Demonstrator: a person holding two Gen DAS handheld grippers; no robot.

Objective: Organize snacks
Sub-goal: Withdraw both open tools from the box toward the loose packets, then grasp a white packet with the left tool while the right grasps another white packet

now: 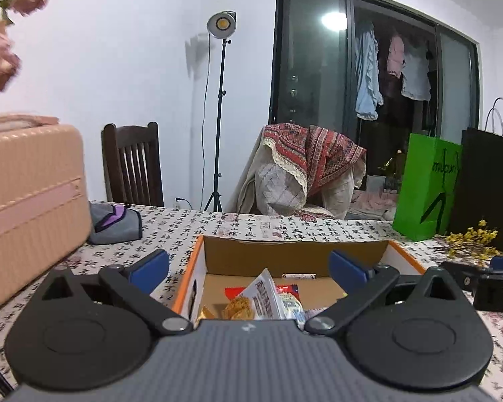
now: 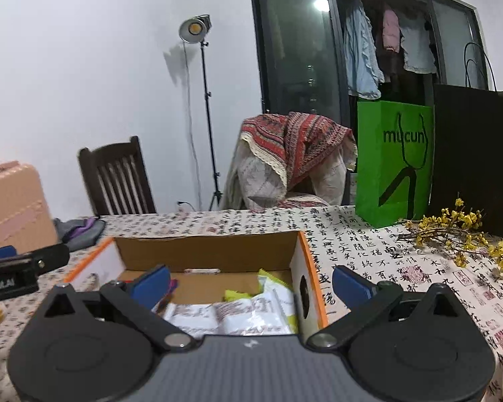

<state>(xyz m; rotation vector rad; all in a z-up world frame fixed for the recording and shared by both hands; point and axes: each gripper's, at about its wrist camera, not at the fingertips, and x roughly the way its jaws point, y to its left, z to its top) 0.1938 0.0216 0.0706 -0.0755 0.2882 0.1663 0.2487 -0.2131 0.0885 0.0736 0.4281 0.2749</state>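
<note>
An open cardboard box (image 1: 295,254) with orange rims stands on the table and holds several snack packets (image 1: 268,298). My left gripper (image 1: 249,269) hovers over the box's near left part, jaws wide apart, nothing between them. In the right wrist view the same box (image 2: 204,251) holds white and yellow-green packets (image 2: 251,308). My right gripper (image 2: 251,284) is open above the box's near right corner, empty. The other gripper shows at each view's edge: the right gripper (image 1: 496,278) in the left wrist view, the left gripper (image 2: 13,268) in the right wrist view.
A pink case (image 1: 30,207) and a grey pouch (image 1: 117,221) sit left on the calligraphy tablecloth (image 2: 402,268). A green bag (image 2: 392,160), a black bag (image 2: 476,157) and yellow flower sprigs (image 2: 459,234) stand right. A dark chair (image 1: 134,164), a lamp stand (image 1: 218,117) and a draped chair (image 1: 301,174) are behind.
</note>
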